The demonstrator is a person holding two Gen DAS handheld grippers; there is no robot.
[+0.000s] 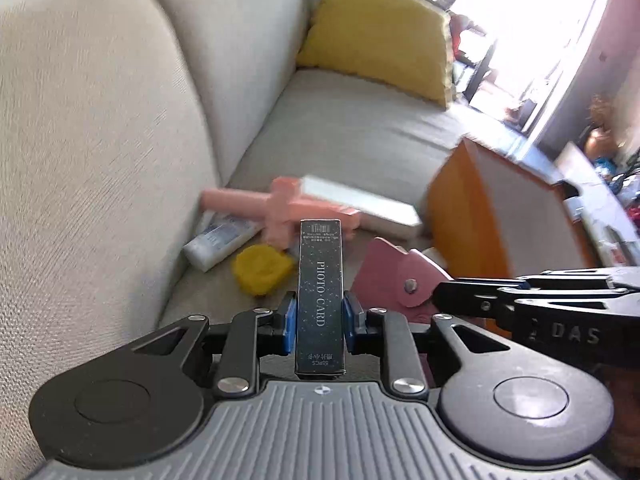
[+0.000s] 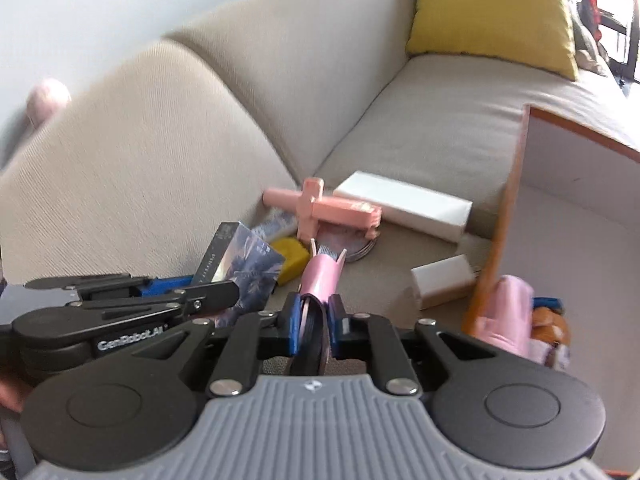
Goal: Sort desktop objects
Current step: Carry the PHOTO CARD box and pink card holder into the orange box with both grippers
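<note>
1. Left gripper (image 1: 319, 316) clamps the photo-card box (image 1: 320, 300), long axis pointing twelve o'clock.
2. Right gripper (image 2: 314, 320) pinches a pink folding tool (image 2: 320, 280); orange bin (image 2: 560, 208) at two o'clock, nearer it.

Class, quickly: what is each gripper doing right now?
Left gripper: shut on the black photo card box.
Right gripper: shut on a flat pink item.

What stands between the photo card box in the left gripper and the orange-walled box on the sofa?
The right gripper, holding a pink fish-shaped item, sits between the photo card box in the left gripper and the orange-walled box. Nothing else visibly blocks it.
</note>
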